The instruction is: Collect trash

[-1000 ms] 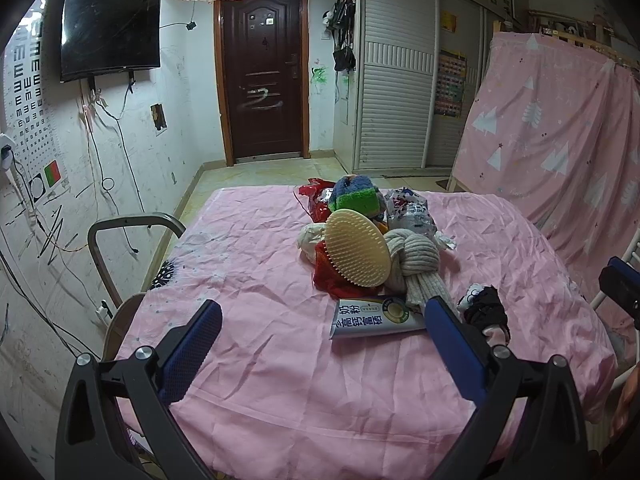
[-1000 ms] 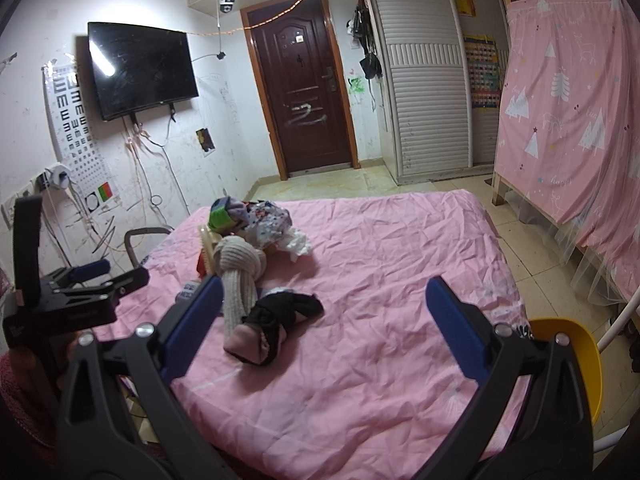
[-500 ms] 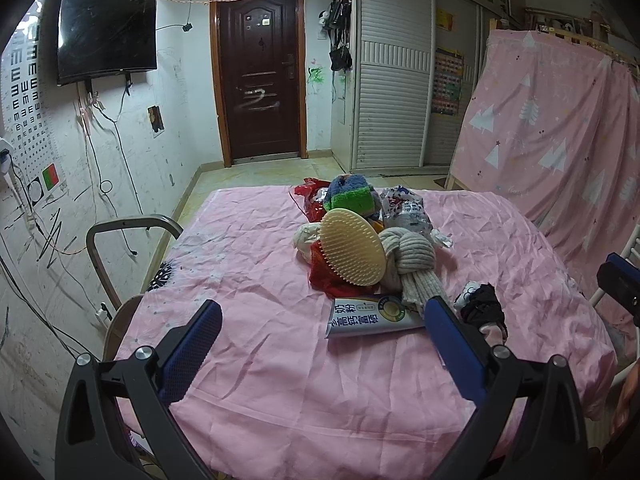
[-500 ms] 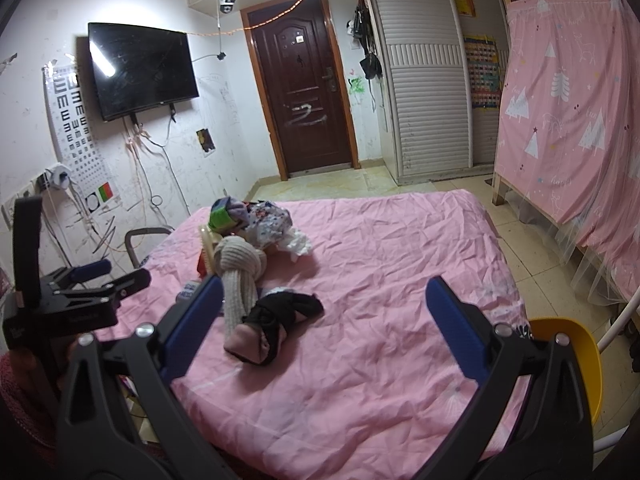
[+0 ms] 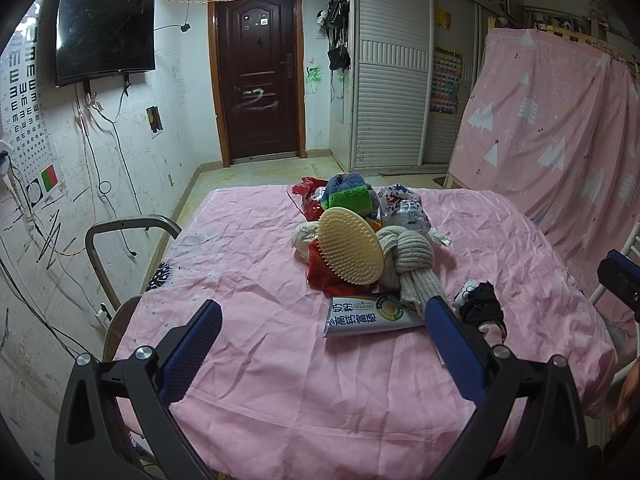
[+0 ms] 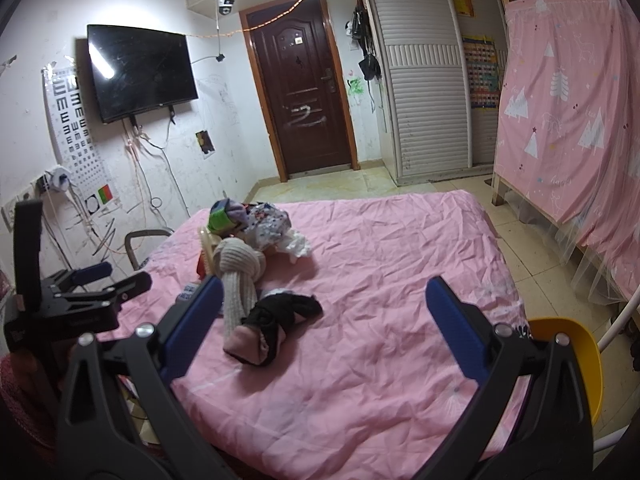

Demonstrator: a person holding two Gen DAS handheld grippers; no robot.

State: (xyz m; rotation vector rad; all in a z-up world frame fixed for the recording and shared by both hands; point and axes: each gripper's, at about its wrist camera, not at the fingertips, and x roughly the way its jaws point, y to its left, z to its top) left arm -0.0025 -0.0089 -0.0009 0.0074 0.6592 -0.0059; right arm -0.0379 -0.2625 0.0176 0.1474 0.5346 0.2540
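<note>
Left wrist view: the left gripper (image 5: 320,320) is wide and holds nothing
Right gripper (image 6: 324,308): wide too, holding nothing
Trash: the flat milk powder packet (image 5: 370,317) lies on the pink bed (image 5: 248,264), just in front of the pile with the yellow brush (image 5: 350,246) and knotted scarf (image 5: 412,264)
How to do it well: I think go low, pinch the packet edge, not the sheet

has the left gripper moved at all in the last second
Yes, slightly. In the left wrist view the door and TV sit further left than before, so the left gripper has turned a little rightward, jaws open.
</note>
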